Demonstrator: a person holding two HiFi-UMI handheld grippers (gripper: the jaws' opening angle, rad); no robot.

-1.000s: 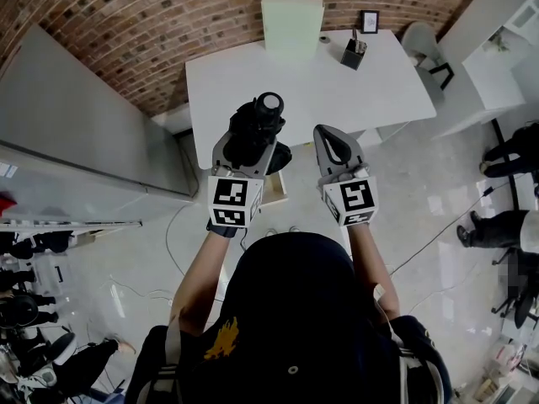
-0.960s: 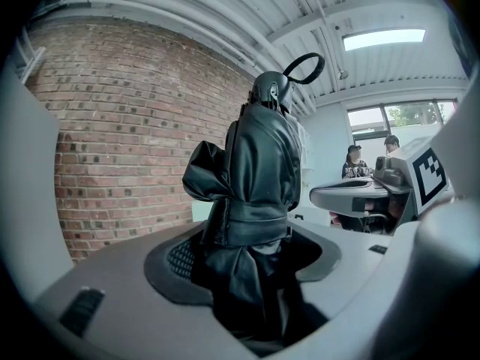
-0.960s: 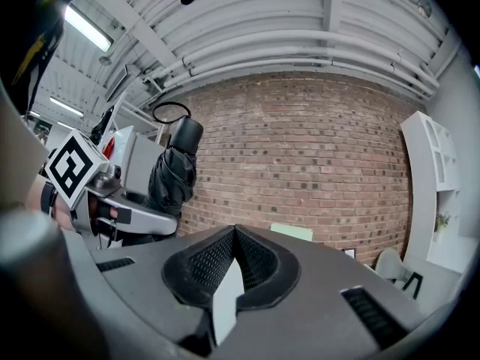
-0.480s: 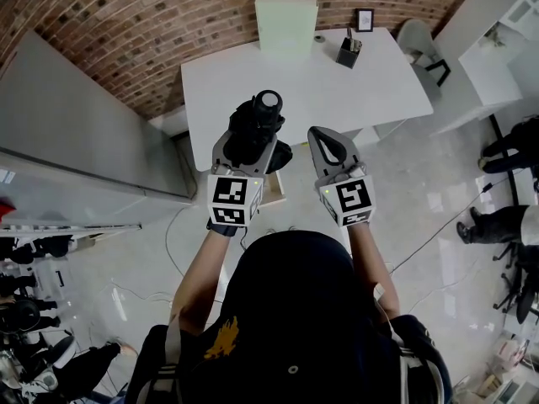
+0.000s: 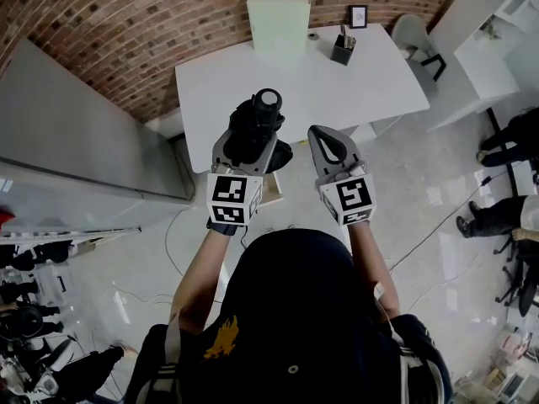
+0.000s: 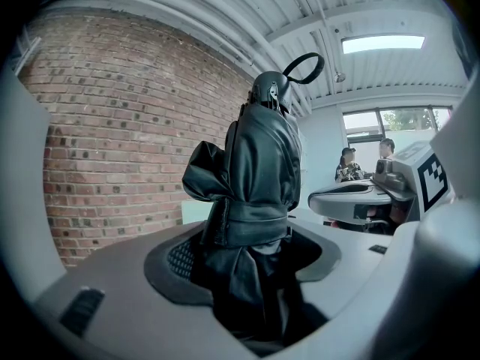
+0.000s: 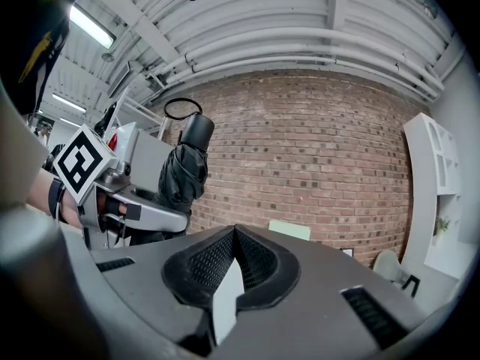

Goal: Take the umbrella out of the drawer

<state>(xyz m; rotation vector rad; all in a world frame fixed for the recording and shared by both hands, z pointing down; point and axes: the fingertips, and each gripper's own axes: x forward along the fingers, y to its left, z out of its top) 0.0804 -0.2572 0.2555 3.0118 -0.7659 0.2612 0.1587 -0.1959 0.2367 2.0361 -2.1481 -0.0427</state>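
**Black folded umbrella (image 5: 255, 129) gripped in the left claw (image 5: 253, 144), out in the air before the counter (image 5: 210, 82)**

Black, shiny fabric is wrapped close around the umbrella, and a strap of the same fabric binds it at the middle. In the left gripper view it stands upright between the two jaws, and its lower part goes down between the pads. A round cap (image 6: 268, 90) with a thin cord loop (image 6: 304, 67) is at its top end. The left claw is clenched on the lower part of the umbrella, with the jaws held wide apart by the bundle. In the head view the cap end points away from the person, and the umbrella shows against the near edge of the white counter.

The right claw (image 5: 325, 138) is just beside the left one, at about the same height. Its jaws are pressed together at the tips and there is nothing between them. It does not touch the umbrella.

On the far part of the counter lies a pale green box (image 5: 278, 22). Near it are a dark pen holder (image 5: 342, 50) and a small framed picture (image 5: 358, 15). A red brick wall (image 5: 118, 23) is behind the counter. A grey cabinet (image 5: 76, 133) stands at the left and a light chair (image 5: 414, 37) at the right corner. The glossy floor (image 5: 421, 217) has cables on it, and some people are at the edges of the head view.
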